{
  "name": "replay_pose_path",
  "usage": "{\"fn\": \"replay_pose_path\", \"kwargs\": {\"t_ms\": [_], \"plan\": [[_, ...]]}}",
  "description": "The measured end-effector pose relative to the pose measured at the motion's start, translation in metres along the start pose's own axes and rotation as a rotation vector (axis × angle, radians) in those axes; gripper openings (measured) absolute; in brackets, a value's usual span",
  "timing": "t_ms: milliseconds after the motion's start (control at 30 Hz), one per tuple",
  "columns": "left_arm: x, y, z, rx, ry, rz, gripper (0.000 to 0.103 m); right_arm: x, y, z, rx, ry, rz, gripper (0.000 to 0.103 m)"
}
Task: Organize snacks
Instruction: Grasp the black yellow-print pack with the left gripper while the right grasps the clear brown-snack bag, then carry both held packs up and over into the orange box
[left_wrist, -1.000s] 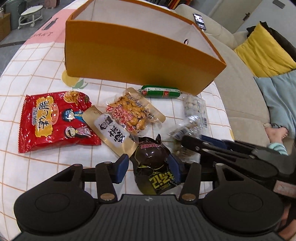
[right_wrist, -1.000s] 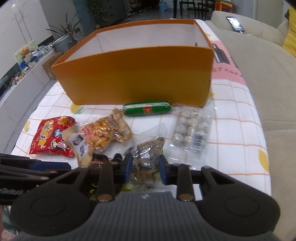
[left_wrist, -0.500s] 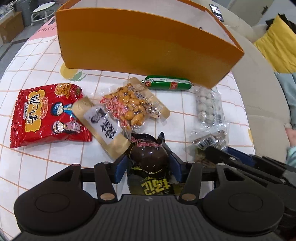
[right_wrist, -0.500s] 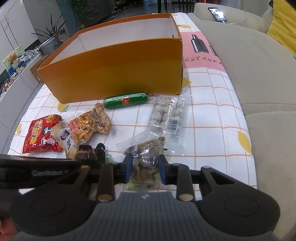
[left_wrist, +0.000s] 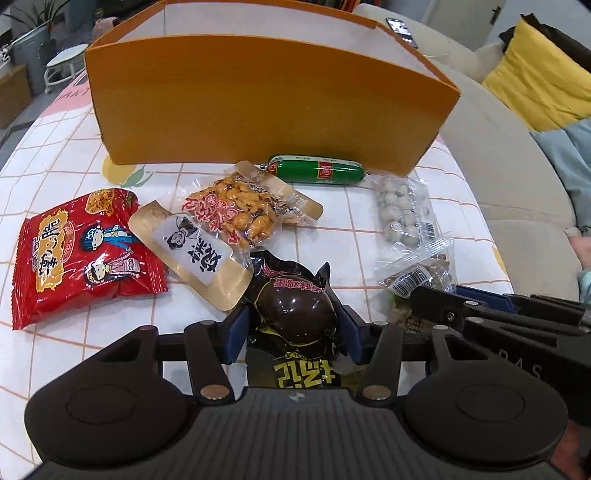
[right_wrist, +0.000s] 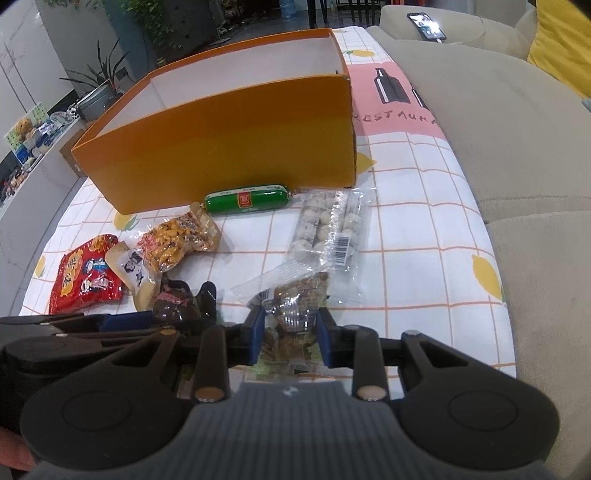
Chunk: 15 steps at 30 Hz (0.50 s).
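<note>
My left gripper (left_wrist: 293, 328) is shut on a black snack pack (left_wrist: 295, 314) with a dark round dome, held near the table's front. My right gripper (right_wrist: 290, 334) is shut on a clear bag of brown nuts (right_wrist: 295, 302); this bag also shows in the left wrist view (left_wrist: 417, 275). An open orange box (left_wrist: 258, 96) stands at the back, its inside white (right_wrist: 243, 70). In front of it lie a green sausage (left_wrist: 317, 170), a clear bag of white balls (left_wrist: 402, 210), an orange peanut pack (left_wrist: 236, 210), a beige pack (left_wrist: 195, 251) and a red snack bag (left_wrist: 81, 254).
The table has a white cloth with an orange grid (left_wrist: 59, 162). A beige sofa (right_wrist: 498, 122) runs along the right side, with a phone (right_wrist: 426, 20) on it and a yellow cushion (left_wrist: 535, 77). My right gripper's body (left_wrist: 498, 321) lies close beside the left one.
Both grippers have lifted and drawn back with their packs held. The orange box now sits more centred and upright in both views.
</note>
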<state>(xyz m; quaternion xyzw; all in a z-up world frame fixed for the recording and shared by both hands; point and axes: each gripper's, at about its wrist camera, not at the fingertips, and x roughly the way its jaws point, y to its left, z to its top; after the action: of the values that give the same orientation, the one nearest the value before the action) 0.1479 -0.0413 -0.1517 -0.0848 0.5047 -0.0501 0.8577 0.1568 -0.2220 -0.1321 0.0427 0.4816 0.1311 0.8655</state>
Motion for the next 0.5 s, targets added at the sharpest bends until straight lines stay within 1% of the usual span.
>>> {"fn": "replay_pose_path", "kwargs": {"t_ms": [200,333,500], "plan": [[-0.006,0.003,-0.001,0.002,-0.001,-0.024,0.055,-0.002,0.002,-0.003,-0.013,-0.009,-0.003,0.026],[-0.02,0.002,-0.004,0.023,-0.03,-0.046,0.054,-0.006,0.001,-0.004,0.007,-0.007,0.005,0.025],[-0.04,0.002,-0.006,0.028,-0.062,-0.073,0.053,-0.014,0.005,-0.007,0.012,-0.008,0.015,0.025]]}}
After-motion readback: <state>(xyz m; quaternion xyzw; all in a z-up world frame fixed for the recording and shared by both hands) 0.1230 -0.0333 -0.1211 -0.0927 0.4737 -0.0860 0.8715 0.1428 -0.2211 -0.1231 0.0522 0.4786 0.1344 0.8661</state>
